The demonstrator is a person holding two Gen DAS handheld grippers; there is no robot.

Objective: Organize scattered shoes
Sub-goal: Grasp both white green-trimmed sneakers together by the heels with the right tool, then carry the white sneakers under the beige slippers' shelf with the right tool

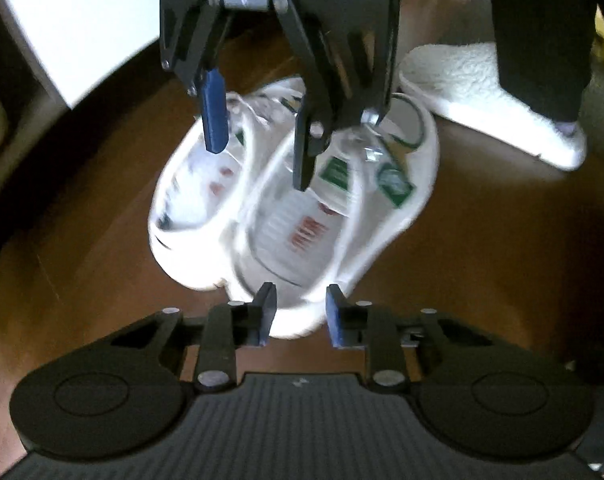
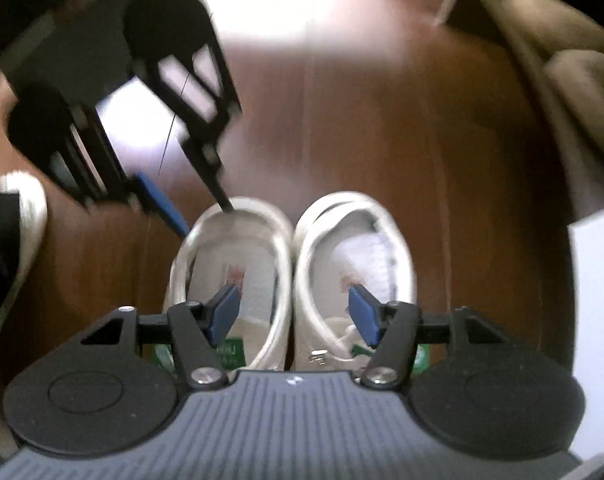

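Two white shoes stand side by side, sides touching, on a dark brown wood floor (image 2: 382, 120). Both have white insoles with red print that is too blurred to read, and green tags (image 1: 334, 172) lie over the tongues.

The left gripper (image 1: 301, 314) pinches the held shoe (image 1: 302, 240) at the heel. In the right wrist view this gripper (image 2: 202, 212) comes down from the upper left. Its blue pad is against the outside of the heel wall and its dark finger is inside the rim of the held shoe (image 2: 230, 256).

The right gripper (image 2: 294, 312) is spread and points steeply down over the tongue end of the pair. One blue pad hangs over the opening of the held shoe and the other over the free shoe (image 2: 358, 240), with the two touching walls between them. Neither pad presses on anything. From the left wrist view, the right gripper (image 1: 258, 168) reaches in from the top, with one finger in the free shoe (image 1: 194, 200) and one in the held shoe.

Just beyond the shoes, a fleecy white slipper (image 1: 482, 92) rests on the floor, and a dark trouser leg (image 1: 542, 32) rises from it. A white panel (image 1: 82, 20) stands at the floor's edge. Beige cushions (image 2: 562, 80) sit farther off, and a bright glare (image 2: 282, 0) washes out the boards beyond the heels.
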